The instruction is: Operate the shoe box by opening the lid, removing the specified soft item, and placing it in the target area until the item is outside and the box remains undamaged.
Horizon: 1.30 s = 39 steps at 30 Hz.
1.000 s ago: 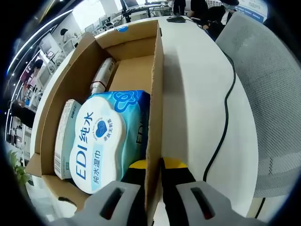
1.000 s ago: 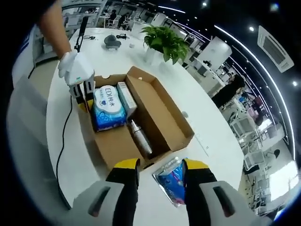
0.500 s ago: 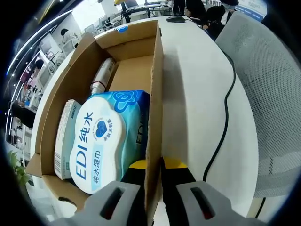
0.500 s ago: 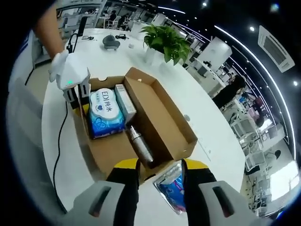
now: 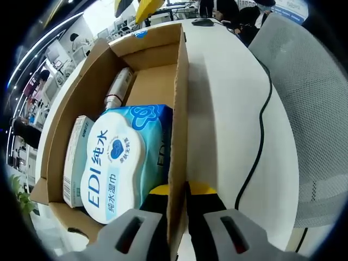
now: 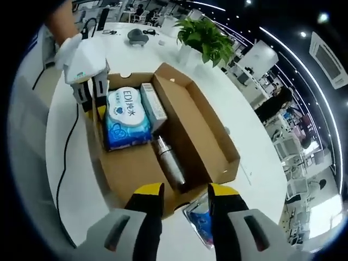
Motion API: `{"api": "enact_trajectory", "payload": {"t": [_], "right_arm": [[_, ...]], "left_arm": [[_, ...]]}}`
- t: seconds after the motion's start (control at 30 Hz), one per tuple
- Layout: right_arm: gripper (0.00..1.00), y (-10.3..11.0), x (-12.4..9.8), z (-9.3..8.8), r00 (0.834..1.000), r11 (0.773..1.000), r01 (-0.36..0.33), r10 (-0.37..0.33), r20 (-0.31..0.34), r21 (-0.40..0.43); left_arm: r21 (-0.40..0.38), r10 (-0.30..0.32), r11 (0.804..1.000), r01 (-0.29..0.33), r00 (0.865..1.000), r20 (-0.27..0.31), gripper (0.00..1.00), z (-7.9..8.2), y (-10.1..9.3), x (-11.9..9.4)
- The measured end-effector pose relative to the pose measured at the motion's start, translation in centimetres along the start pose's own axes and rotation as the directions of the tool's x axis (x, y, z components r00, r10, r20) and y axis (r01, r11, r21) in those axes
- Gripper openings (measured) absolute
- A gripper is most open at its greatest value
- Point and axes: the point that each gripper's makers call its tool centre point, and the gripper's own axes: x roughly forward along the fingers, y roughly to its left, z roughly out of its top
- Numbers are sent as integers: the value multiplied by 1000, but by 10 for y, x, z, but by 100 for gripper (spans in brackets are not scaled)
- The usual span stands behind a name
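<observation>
The open cardboard shoe box [image 5: 181, 98] holds a blue-and-white wet-wipes pack [image 5: 117, 163], a slim white carton [image 5: 76, 160] and a silver bottle [image 5: 119, 87]. My left gripper [image 5: 178, 189] is shut on the box's side wall at the near end, beside the wipes. In the right gripper view the box [image 6: 130, 168] lies below with its lid [image 6: 209, 141] folded out, the wipes pack [image 6: 128, 117], carton [image 6: 153, 107] and bottle [image 6: 170, 166] inside. A gloved hand holds the left gripper [image 6: 89, 89] on the wall. My right gripper [image 6: 185, 191] is open above the box's near end.
A blue pouch [image 6: 198, 220] lies on the white table just outside the box. A black cable [image 5: 265, 125] runs along the table beside a grey mesh chair [image 5: 312, 92]. A potted plant [image 6: 209, 41] and a dark mouse [image 6: 136, 35] sit beyond the box.
The right gripper has moved in over the box, and its yellow tip now shows at the top of the left gripper view. The left gripper has not moved.
</observation>
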Motion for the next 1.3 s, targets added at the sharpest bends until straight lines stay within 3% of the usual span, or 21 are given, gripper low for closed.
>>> {"api": "enact_trajectory", "payload": {"t": [0.23,0.7,1.3], "right_arm": [[30,5,10,4,1000,999,-23,23,-2,28],[33,17,38,-6,995,992,-84,79,-53,-93],[31,14,63,-6,991,989,-127,123,-59,-80]], "left_arm": [[2,0,1000,0,1000,1,4,0,0,0],[6,-1,1000,1,1000,3,3,1,-1,0],[4,1,1000,-1,1000,2,3,1,0,0]]}}
